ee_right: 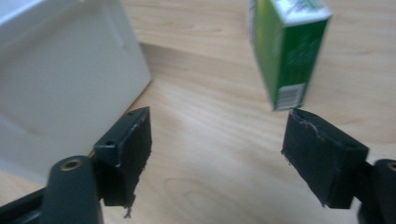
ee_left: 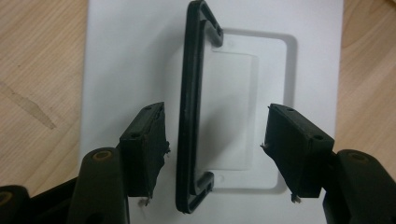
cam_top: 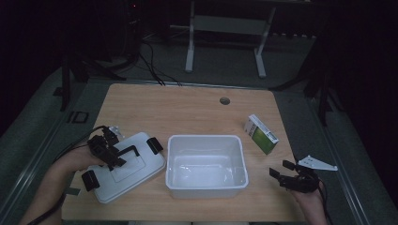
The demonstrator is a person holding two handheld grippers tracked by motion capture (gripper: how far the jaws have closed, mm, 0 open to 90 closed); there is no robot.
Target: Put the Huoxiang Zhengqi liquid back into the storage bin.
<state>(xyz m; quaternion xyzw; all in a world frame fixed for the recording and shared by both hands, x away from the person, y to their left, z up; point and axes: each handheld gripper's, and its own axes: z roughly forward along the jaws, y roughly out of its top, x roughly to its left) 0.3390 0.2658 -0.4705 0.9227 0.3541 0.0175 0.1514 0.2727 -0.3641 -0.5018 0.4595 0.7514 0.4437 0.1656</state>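
Observation:
A white lid [cam_top: 145, 166] lies flat on the wooden table [cam_top: 187, 108] at the left, with a black handle [cam_top: 129, 151] standing up from its middle. My left gripper [cam_top: 117, 157] hovers over that lid, open. In the left gripper view the lid [ee_left: 126, 60] lies below the left gripper [ee_left: 215, 126], and the handle [ee_left: 189, 116] stands between the jaws, close to the left one, with neither pad pressing on it. A white bin [cam_top: 205, 137] sits mid-table. My right gripper [cam_top: 279, 168] is open near the front right. Beyond the right gripper [ee_right: 219, 126] stands a green and white box [ee_right: 285, 51], with the bin's wall [ee_right: 60, 79] to its left.
The green and white box [cam_top: 261, 133] stands upright right of the bin. Black clips [cam_top: 154, 145] sit at the lid's two ends. A round cable hole [cam_top: 225, 101] is at the table's far side. A white frame [cam_top: 225, 42] stands on the floor behind.

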